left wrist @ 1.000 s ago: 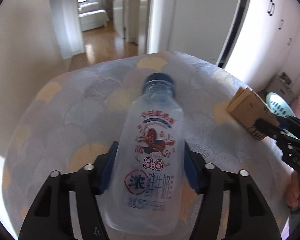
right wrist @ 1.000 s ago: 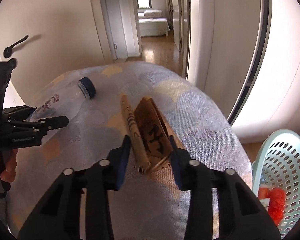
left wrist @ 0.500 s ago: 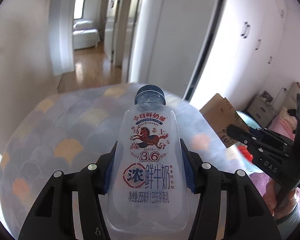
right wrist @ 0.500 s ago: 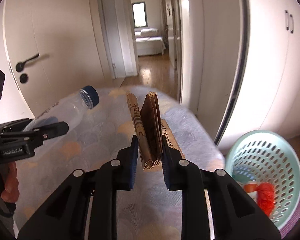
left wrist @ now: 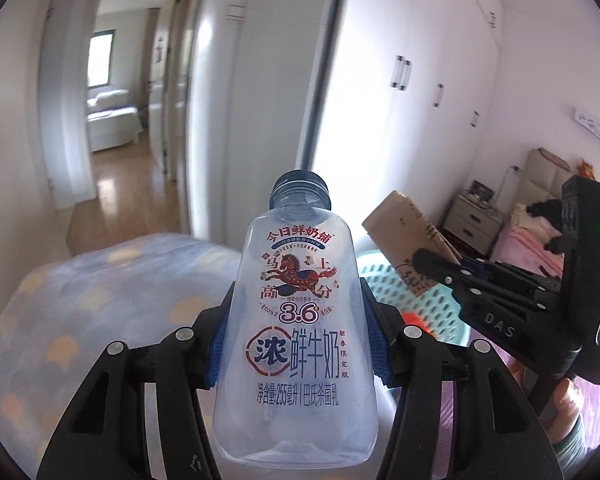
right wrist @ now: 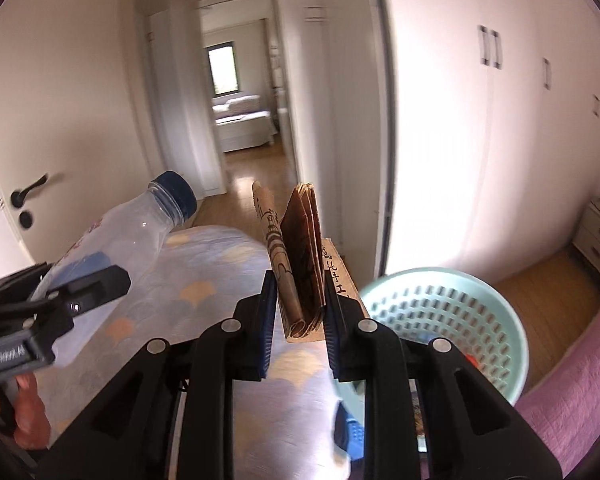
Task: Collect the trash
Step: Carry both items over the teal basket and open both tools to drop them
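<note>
At the far left lies the patterned surface [left wrist: 100,300] — pale blue with orange-yellow scallop shapes — seen blurred below the left tongs [left wrist: 298,344]. Those tongs pinch a clear, empty plastic milk bottle [left wrist: 298,320] across its lower body, their blue pads [left wrist: 216,356] pressed to both flanks; the bottle's dark blue cap [left wrist: 300,190] points away from the camera, and its printed label with a red horse faces up. In the right wrist view the same bottle [right wrist: 112,240] is carried tilted above the surface, cap toward the doorway, with the person's fingers [right wrist: 28,416] wrapped round the left handle.

Further right, the right tongs [right wrist: 300,304] are pressed together on a folded brown paper bag [right wrist: 300,256] — its layers stand edge-on between the blue pads, clear of the surface. From the left wrist view the bag [left wrist: 404,228] sticks out beyond the black fingers of the right tongs.

Rightmost, a mint-green perforated basket [right wrist: 496,312] stands on the wooden floor beside a pink bed cover [right wrist: 572,400], something red-orange lying inside it.
</note>
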`<state>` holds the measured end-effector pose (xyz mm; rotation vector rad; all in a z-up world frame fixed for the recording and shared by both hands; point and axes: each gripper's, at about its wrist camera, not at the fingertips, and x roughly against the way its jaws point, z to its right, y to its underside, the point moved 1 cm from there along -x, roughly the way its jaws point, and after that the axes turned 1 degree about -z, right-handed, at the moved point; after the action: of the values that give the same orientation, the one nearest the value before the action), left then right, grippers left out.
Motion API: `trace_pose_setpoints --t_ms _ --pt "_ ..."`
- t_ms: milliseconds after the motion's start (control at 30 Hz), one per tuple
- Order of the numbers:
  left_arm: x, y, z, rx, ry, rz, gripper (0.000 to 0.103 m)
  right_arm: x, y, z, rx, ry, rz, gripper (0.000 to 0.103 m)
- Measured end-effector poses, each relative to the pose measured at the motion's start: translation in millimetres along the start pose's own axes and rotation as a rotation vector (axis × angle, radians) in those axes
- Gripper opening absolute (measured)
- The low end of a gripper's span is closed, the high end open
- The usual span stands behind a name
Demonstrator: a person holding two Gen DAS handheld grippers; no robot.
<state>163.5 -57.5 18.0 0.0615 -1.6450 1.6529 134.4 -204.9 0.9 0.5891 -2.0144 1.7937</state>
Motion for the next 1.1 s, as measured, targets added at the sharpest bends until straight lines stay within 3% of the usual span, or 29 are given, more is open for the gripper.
trace_pose_setpoints --t_ms 400,600,767,833,900,1100 --pt "-100 -13 74 -0.014 0.135 -0.097 0.053 -7 -2 107 -0.221 0.103 -0.059 0.019" --pt "-153 0 95 0.003 0.161 -0.184 0.053 -26 10 139 -0.276 0.134 -0.11 0.019" --pt "-185 6 96 0.019 0.133 -0.231 0.054 -39 14 157 -0.312 0.14 -0.135 0.019" --pt "-193 10 94 0.027 0.121 -0.237 0.055 -43 14 161 -0.322 0.144 -0.139 0.025" --pt "-194 12 91 0.034 0.121 -0.232 0.065 -48 17 165 -0.343 0.151 -0.151 0.039" --pt "-181 17 77 0.053 0.136 -0.225 0.07 -58 29 171 -0.391 0.131 -0.193 0.045"
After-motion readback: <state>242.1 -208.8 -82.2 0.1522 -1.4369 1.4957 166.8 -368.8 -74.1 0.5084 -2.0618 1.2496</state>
